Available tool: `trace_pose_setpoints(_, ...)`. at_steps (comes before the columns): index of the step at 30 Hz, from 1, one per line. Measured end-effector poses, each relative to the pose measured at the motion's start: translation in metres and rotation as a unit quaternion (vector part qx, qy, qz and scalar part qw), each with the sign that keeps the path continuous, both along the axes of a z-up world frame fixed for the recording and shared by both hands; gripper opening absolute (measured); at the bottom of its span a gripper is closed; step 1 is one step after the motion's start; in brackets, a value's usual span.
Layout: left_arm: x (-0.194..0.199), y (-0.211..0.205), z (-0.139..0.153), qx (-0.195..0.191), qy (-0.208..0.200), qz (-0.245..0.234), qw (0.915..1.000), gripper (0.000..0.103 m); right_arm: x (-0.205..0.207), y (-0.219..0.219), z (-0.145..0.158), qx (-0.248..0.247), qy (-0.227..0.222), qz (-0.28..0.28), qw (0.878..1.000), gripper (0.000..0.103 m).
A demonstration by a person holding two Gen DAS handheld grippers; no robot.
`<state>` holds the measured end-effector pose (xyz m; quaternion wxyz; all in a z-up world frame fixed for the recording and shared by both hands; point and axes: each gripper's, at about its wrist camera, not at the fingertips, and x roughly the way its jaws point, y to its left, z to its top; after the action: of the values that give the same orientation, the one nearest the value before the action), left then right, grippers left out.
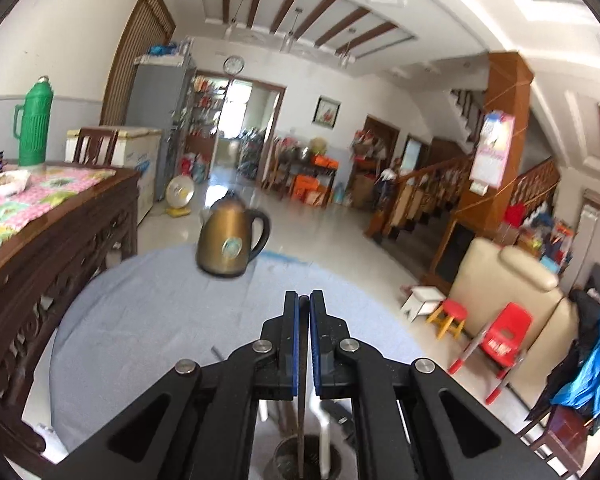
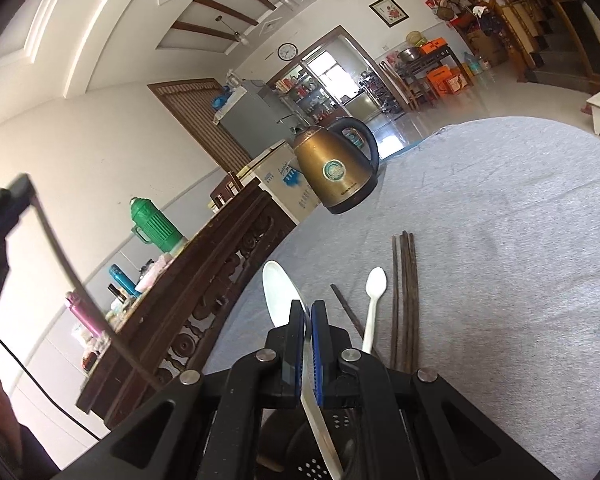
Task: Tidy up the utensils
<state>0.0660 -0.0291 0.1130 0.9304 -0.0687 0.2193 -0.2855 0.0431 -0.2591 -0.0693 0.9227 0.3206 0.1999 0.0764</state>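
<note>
We hold a black two-finger gripper in each hand above a round table (image 2: 500,240) covered in grey cloth. Our left gripper (image 1: 304,300) is pinched on a thin dark chopstick (image 1: 301,432), which hangs down between its blue pads into a perforated utensil holder (image 1: 288,456) under the gripper. A white spoon handle (image 1: 325,436) stands in that holder too. Our right gripper (image 2: 307,310) is clamped on the handle of a large white spoon (image 2: 278,292), its bowl sticking out past the fingertips. On the cloth just beside it lie a single dark chopstick (image 2: 346,312), a small white spoon (image 2: 374,300) and a bundle of dark chopsticks (image 2: 405,300), all near the middle of the table. A bronze kettle (image 2: 334,168) stands at the table's far edge.
</note>
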Motion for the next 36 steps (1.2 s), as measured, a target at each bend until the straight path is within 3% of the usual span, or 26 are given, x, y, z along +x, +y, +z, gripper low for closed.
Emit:
trace_pose_setpoints(4,0.011,-0.004,-0.035,0.019,0.052,0.004,0.9984,0.005,-0.006,-0.004,-0.001,-0.002,0.0,0.003,1.0,0.005)
trace_pose_setpoints(10,0.016,0.004,-0.059,0.031,0.094,0.005,0.9951,0.005,-0.018,0.002,0.003,-0.021,-0.004,0.024,0.999,0.008)
trace_pose_setpoints(11,0.015,0.006,-0.06,0.033,0.093,0.007,0.9951,0.008,-0.02,0.003,0.003,-0.024,-0.003,0.027,0.999,0.008)
trace_pose_setpoints(13,0.013,0.011,-0.061,0.038,0.089,0.006,0.9953,0.024,-0.027,0.004,0.004,-0.034,-0.003,0.035,0.999,0.009)
trace_pose_setpoints(14,0.012,0.014,-0.061,0.036,0.087,0.009,0.9955,0.04,-0.028,0.004,0.004,-0.035,-0.001,0.039,0.999,0.009)
trace_pose_setpoints(15,0.011,0.019,-0.06,0.03,0.082,0.014,0.9961,0.051,-0.031,0.004,0.004,-0.036,0.0,0.041,0.999,0.014)
trace_pose_setpoints(17,0.008,0.03,-0.057,0.017,0.067,0.023,0.9974,0.052,-0.037,0.0,0.004,-0.03,-0.003,0.04,0.999,0.033)
trace_pose_setpoints(18,0.007,0.035,-0.056,0.014,0.062,0.027,0.9976,0.052,-0.039,-0.002,0.005,-0.027,-0.006,0.037,0.999,0.052)
trace_pose_setpoints(19,0.007,0.04,-0.054,0.012,0.058,0.032,0.9977,0.053,-0.043,-0.006,0.007,-0.024,-0.013,0.028,0.999,0.059)
trace_pose_setpoints(22,0.012,0.054,-0.054,0.009,0.055,0.053,0.9971,0.054,-0.049,-0.017,0.012,-0.026,-0.025,-0.004,0.999,0.059)
trace_pose_setpoints(25,0.021,0.066,-0.059,0.003,0.066,0.072,0.9952,0.054,-0.048,-0.031,0.01,-0.008,-0.018,-0.022,1.0,0.05)
trace_pose_setpoints(36,0.065,0.081,-0.113,0.015,0.15,0.103,0.9832,0.054,-0.037,-0.054,-0.013,0.001,0.03,-0.049,0.998,0.043)
